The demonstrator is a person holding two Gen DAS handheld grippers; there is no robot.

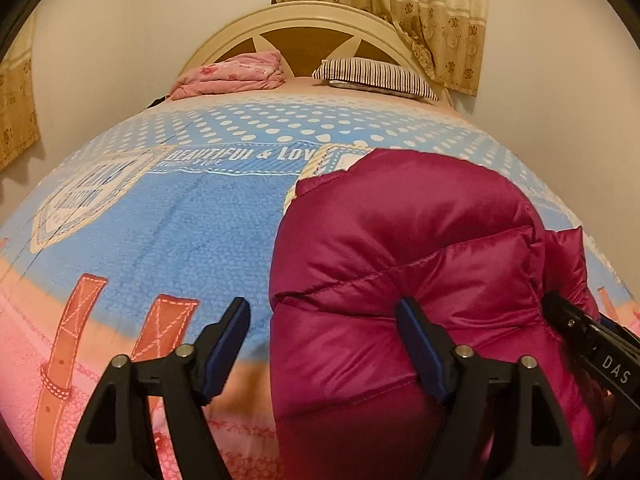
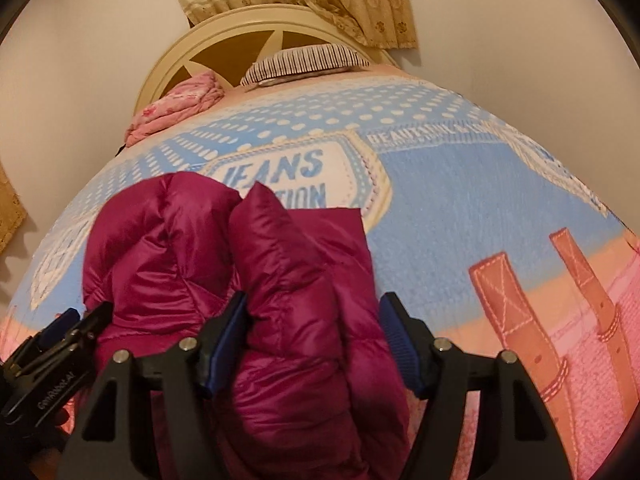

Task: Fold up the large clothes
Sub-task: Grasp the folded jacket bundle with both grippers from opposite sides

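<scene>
A puffy magenta down jacket [image 1: 420,240] lies bunched on the bed, folded over on itself. My left gripper [image 1: 322,320] is open: its right finger rests over the jacket, its left finger hangs over the bedspread, and the jacket's left edge runs between them. In the right wrist view a thick fold of the jacket [image 2: 280,260] fills the gap of my right gripper [image 2: 314,312], with both blue pads pressed against it. Each gripper shows at the edge of the other's view: the right gripper [image 1: 588,344] beside the jacket, the left gripper [image 2: 60,340] at its other side.
The bedspread [image 1: 180,220] is blue and pink with lettering and strap prints. At the head of the bed lie a striped pillow [image 1: 372,74] and a folded pink blanket [image 1: 232,76], below a cream headboard [image 1: 308,20]. A curtain [image 1: 400,0] hangs behind.
</scene>
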